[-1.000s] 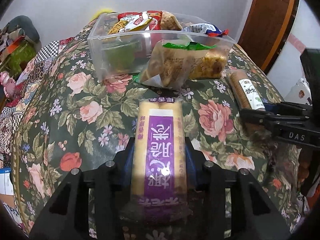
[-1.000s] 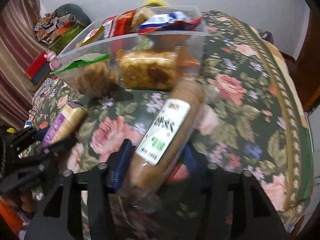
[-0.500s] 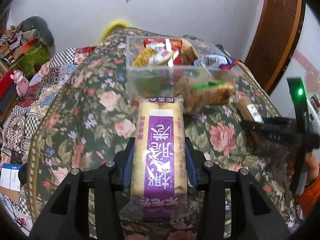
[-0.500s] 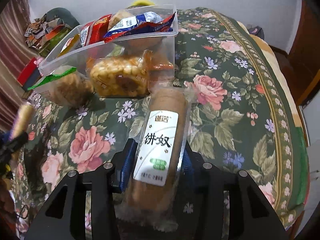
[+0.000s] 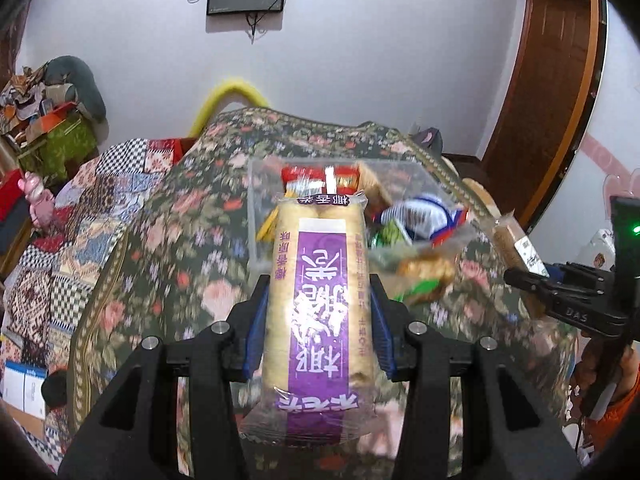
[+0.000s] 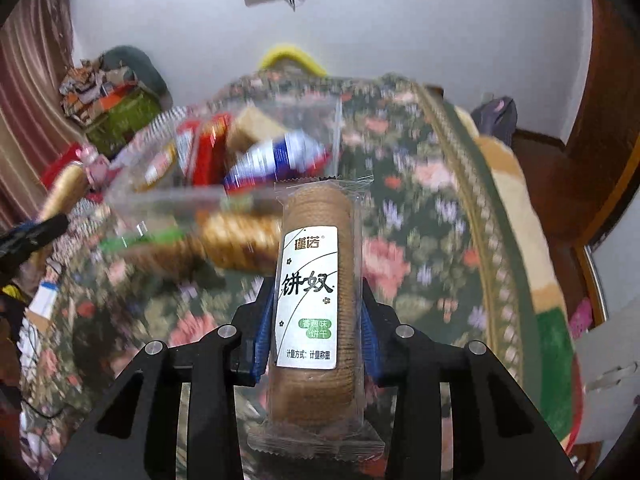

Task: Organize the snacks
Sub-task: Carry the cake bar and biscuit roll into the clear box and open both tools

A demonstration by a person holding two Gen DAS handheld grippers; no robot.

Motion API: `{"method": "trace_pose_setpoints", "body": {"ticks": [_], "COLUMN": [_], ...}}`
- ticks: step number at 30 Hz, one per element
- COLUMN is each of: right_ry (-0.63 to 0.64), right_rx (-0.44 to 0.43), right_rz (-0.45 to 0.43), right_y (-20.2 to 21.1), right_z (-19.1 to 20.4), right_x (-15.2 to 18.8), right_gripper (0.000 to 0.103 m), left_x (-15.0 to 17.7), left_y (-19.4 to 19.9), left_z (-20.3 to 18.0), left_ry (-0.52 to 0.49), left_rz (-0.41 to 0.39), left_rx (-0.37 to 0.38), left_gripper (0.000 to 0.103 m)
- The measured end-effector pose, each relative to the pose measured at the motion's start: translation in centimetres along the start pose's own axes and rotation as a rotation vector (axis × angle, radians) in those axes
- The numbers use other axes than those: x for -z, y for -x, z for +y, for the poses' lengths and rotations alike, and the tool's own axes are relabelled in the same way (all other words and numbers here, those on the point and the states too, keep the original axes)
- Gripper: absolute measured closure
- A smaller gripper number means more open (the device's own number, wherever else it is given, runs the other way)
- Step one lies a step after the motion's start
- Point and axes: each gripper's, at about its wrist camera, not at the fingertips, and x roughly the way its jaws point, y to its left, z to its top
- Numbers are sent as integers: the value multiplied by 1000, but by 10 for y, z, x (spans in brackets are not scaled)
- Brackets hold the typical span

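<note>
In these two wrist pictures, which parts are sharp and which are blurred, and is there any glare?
Left wrist view: the purple-label wafer pack in the left claw is sharp, with glare on its wrapper; the clear snack bin and floral cloth are motion-blurred. Right wrist view: the biscuit roll in the right claw is sharp; everything behind is smeared.

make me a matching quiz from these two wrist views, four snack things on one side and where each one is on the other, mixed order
Things:
1. purple-label pack
2. round biscuit roll
3. blue-and-white packet
4. green-edged bag

Places:
A. on the floral cloth, outside the bin's front wall
B. clamped in the right gripper
C. inside the clear bin
D. clamped in the left gripper

Pairs: 1-D, 2-B, 3-C, 4-A
</note>
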Motion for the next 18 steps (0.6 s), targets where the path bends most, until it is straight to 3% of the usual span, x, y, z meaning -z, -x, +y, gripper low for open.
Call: {"method": "trace_pose_setpoints", "body": {"ticks": [9, 18], "right_ry": [48, 60], "right_rx": [-53, -97], "right_rz": [-81, -44], "right_y": [-9, -62], "right_z": [33, 58], "right_x": [-55, -91], "right_gripper": [69, 69], "left_x": [-35, -57], "left_y": [-39, -85], "left_z": [1, 15], "left_ry": [9, 27], "left_rz": [11, 45], "left_rx": [-9, -42], "left_gripper": [58, 58]}}
